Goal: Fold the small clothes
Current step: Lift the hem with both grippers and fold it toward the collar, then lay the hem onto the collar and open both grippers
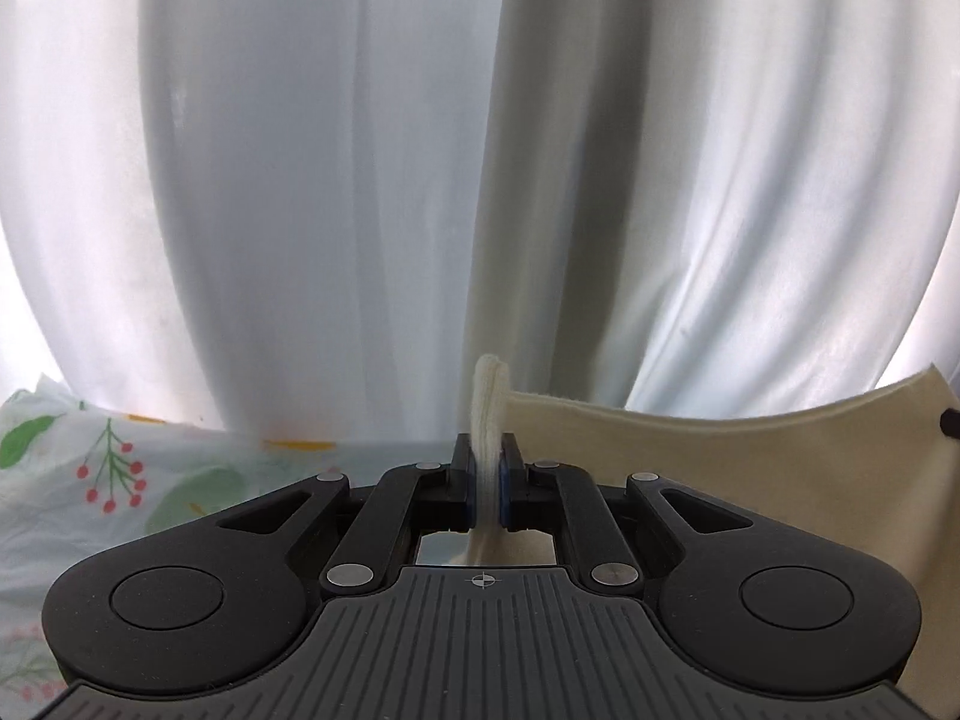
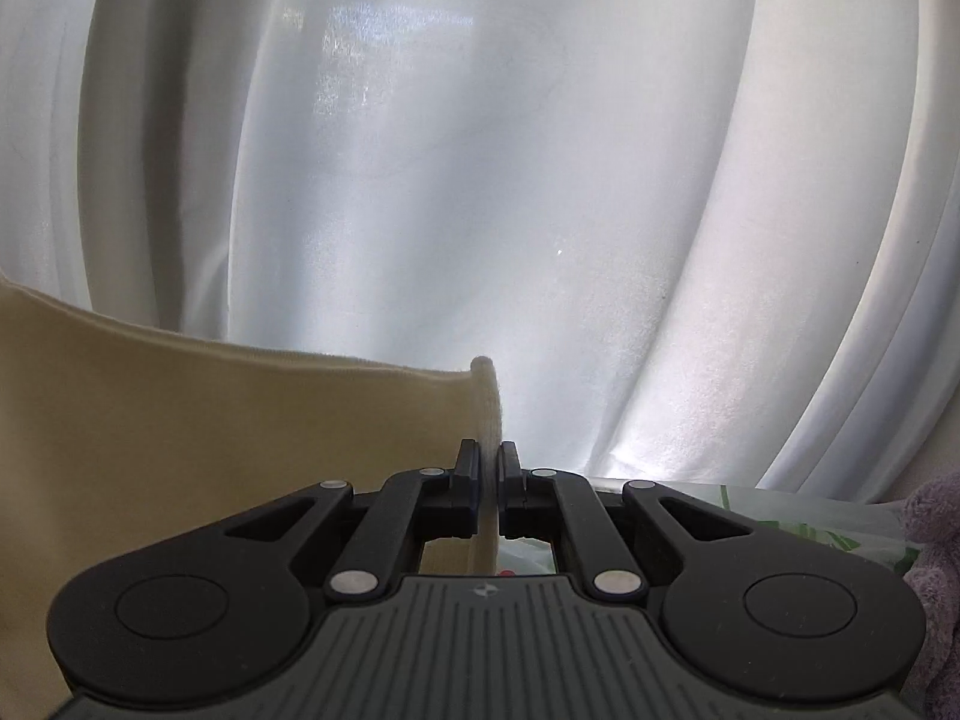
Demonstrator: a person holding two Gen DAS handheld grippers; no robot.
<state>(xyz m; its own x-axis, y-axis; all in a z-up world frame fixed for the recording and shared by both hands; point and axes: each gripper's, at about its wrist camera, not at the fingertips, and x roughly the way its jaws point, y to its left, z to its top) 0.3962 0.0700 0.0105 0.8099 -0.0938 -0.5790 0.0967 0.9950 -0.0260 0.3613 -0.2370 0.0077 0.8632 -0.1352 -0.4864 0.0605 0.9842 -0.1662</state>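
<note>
A cream garment (image 1: 690,468) hangs stretched between my two grippers, lifted above the table. My left gripper (image 1: 487,468) is shut on its left corner, whose ribbed edge sticks up past the pads. The cloth runs off to the right in the left wrist view. My right gripper (image 2: 491,474) is shut on the garment's (image 2: 210,420) right corner, and the cloth spreads to the left in that view. The lower part of the garment is hidden behind the gripper bodies.
White curtains (image 1: 360,180) fill the background in both views (image 2: 480,210). A tablecloth with a leaf and berry print (image 1: 120,480) lies below, also at the lower right in the right wrist view (image 2: 840,528). A purple fuzzy cloth (image 2: 936,540) sits at the far right.
</note>
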